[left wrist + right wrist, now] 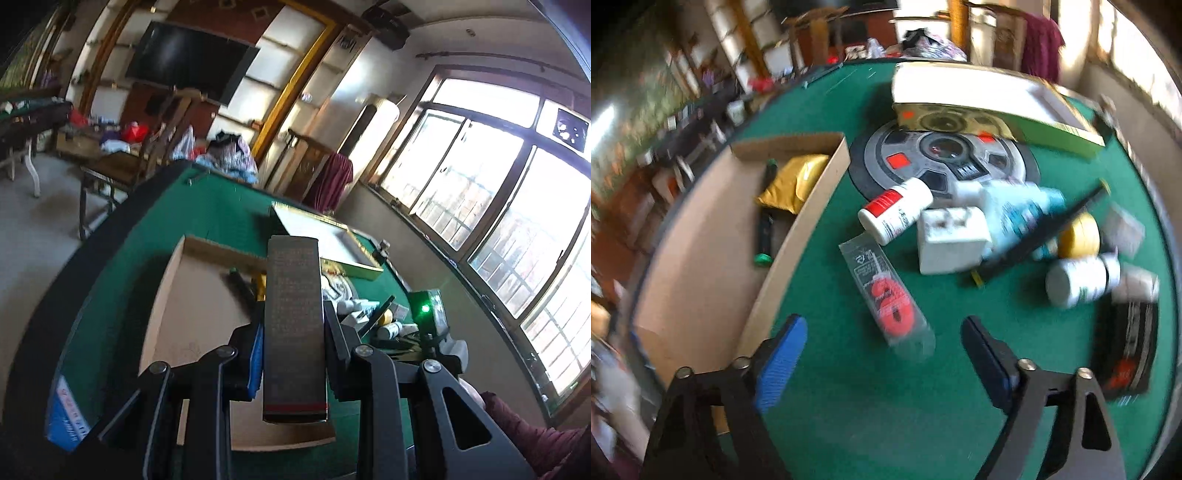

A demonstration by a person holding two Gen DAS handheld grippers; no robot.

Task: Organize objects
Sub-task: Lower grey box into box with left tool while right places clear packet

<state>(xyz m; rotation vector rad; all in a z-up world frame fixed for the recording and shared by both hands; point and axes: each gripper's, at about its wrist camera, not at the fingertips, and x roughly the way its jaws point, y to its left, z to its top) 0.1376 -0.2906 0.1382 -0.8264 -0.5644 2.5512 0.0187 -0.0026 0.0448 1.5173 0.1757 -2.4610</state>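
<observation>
My left gripper (293,328) is shut on a long dark box with small print and a red stripe (293,314), held above the shallow cardboard tray (192,295) on the green table. The tray (701,229) holds a gold packet (792,182) and a dark tube with a green cap (764,236). My right gripper (886,328) is open and empty, just above a clear packet with a red part (886,291). Beyond lie a white bottle with a red label (895,208), a white adapter (951,240), a blue-white pack (1019,210), a yellow tape roll (1078,236) and another white bottle (1078,282).
A round grey device with red squares (942,155) sits mid-table, partly under an open white and gold box (979,99). A black packet (1128,350) lies at the right edge. A blue booklet (66,417) lies at the table's near left. A window (498,184) is on the right.
</observation>
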